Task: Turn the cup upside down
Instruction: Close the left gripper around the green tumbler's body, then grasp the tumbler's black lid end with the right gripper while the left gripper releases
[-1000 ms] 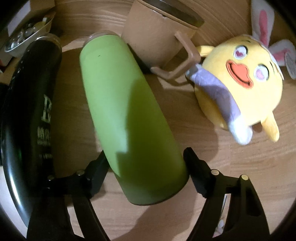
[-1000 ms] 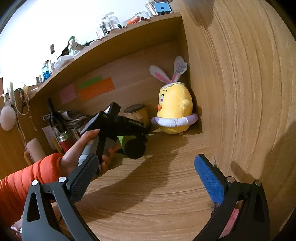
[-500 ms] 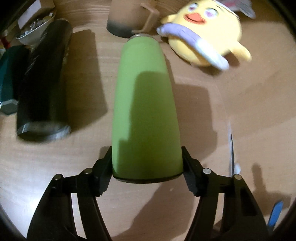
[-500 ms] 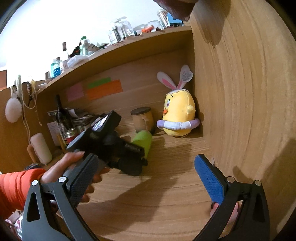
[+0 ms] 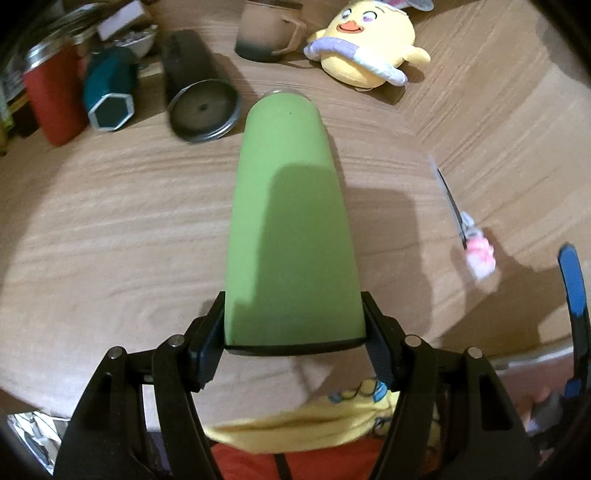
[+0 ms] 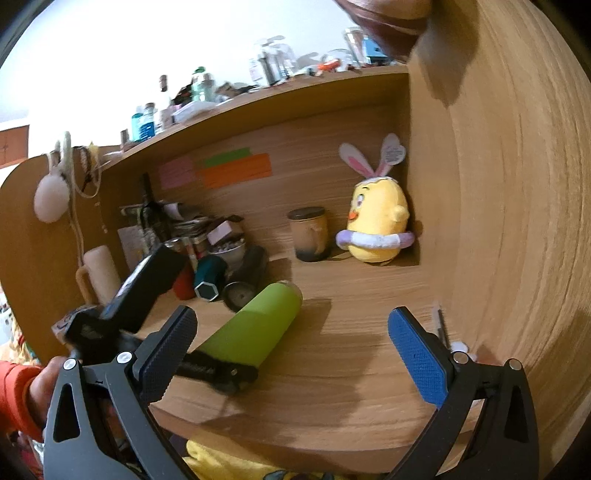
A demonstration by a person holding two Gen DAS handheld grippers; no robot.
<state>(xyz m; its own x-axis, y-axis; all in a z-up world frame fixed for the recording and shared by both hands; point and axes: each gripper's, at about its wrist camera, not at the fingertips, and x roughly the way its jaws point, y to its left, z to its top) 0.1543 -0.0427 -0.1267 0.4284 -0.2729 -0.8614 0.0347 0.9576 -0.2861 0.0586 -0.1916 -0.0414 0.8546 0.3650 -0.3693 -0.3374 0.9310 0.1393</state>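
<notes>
Left wrist view: set just behind the left gripper [image 5: 293,332], looking steeply down along the green cup [image 5: 291,221] filling the frame's centre, onto the wooden desk [image 5: 110,221]; chick plush [image 5: 365,44] and brown mug [image 5: 266,33] along the top edge. Right wrist view: set farther back and lower, facing level into the desk alcove past the right gripper [image 6: 291,354]; same cup [image 6: 255,328] at lower centre, same plush [image 6: 376,225] and mug [image 6: 310,232] at centre right, left gripper [image 6: 225,369] seen side-on.
</notes>
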